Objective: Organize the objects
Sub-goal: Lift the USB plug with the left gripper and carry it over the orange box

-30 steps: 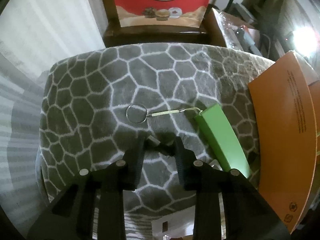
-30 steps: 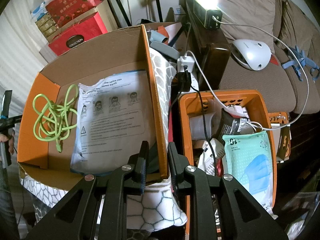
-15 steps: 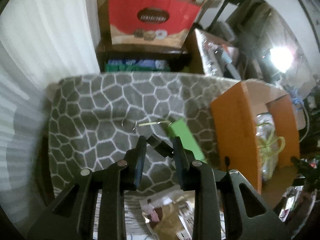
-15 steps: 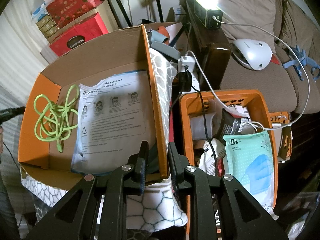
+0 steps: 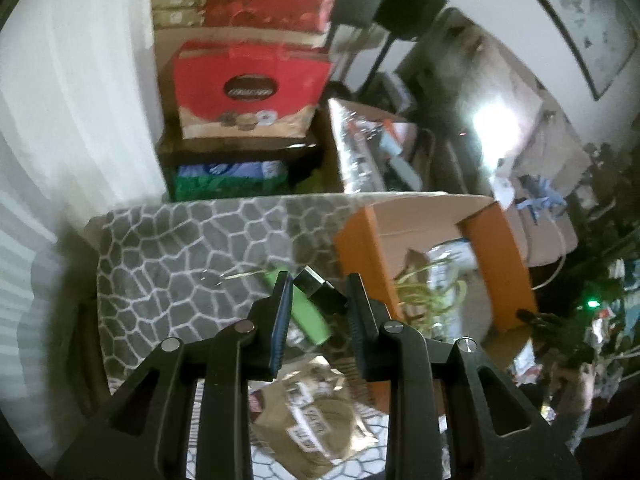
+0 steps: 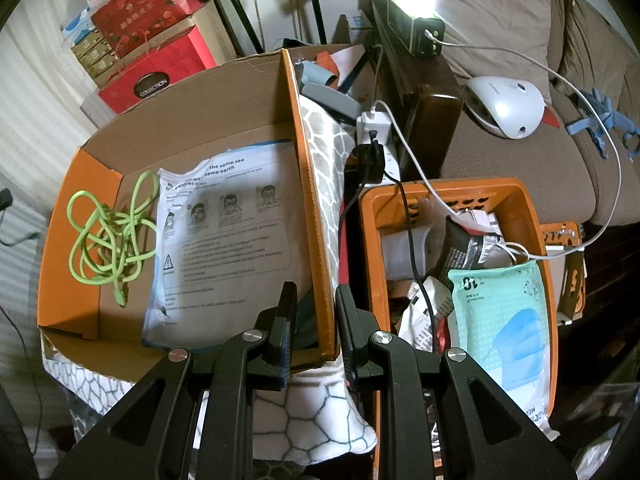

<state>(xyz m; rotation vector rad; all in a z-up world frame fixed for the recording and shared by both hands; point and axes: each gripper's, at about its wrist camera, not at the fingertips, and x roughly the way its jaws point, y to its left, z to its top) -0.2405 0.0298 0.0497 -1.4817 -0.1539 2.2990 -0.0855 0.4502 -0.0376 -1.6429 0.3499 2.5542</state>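
In the left wrist view my left gripper (image 5: 318, 292) is shut on a small black plug-like object (image 5: 320, 290) and holds it in the air above the grey patterned blanket (image 5: 168, 264). A green block (image 5: 306, 312) with a key ring lies on the blanket below. The orange cardboard box (image 5: 416, 248) is to the right. In the right wrist view my right gripper (image 6: 316, 308) is shut on the box's orange side wall (image 6: 312, 208). Inside the box lie a green cable (image 6: 108, 232) and a printed mask packet (image 6: 228, 240).
An orange plastic basket (image 6: 532, 240) with packets, a cup and cables stands right of the box. A power strip (image 6: 376, 140), a sofa with a white device (image 6: 504, 104) and a bright lamp (image 6: 412, 4) are behind. Red gift boxes (image 5: 248, 88) stand beyond the blanket.
My left gripper has lifted off the blanket with the black object and swung right toward the orange box. The right gripper and the box have not moved.
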